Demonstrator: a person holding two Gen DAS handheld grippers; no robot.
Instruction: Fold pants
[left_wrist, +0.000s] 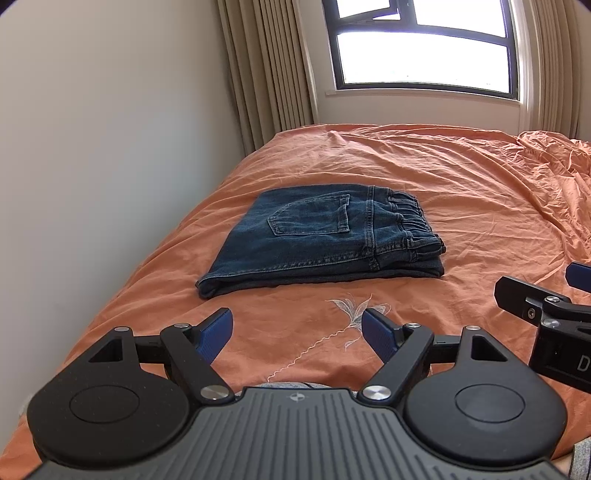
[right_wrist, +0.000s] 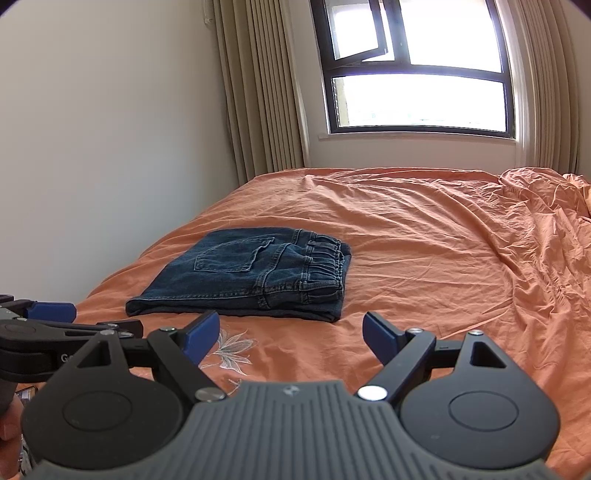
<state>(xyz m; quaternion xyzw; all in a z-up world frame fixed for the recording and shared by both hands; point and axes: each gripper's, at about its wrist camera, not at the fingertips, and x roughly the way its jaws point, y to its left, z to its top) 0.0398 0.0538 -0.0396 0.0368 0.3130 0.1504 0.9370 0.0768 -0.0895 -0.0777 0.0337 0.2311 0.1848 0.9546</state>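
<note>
Dark blue jeans (left_wrist: 317, 240) lie folded into a flat rectangle on the orange bed sheet (left_wrist: 461, 206), back pocket up, elastic waistband to the right. They also show in the right wrist view (right_wrist: 251, 275). My left gripper (left_wrist: 297, 334) is open and empty, hovering over the sheet just short of the jeans' near edge. My right gripper (right_wrist: 290, 332) is open and empty, near the jeans' near right corner. Each gripper shows at the edge of the other's view: the right gripper (left_wrist: 546, 295) at the right, the left gripper (right_wrist: 55, 321) at the left.
A white wall (left_wrist: 110, 147) runs along the bed's left side. Beige curtains (left_wrist: 266, 74) and a window (left_wrist: 424, 48) stand behind the bed. Bunched orange bedding (right_wrist: 535, 199) lies at the far right. An embroidered flower (left_wrist: 354, 310) marks the sheet in front of the jeans.
</note>
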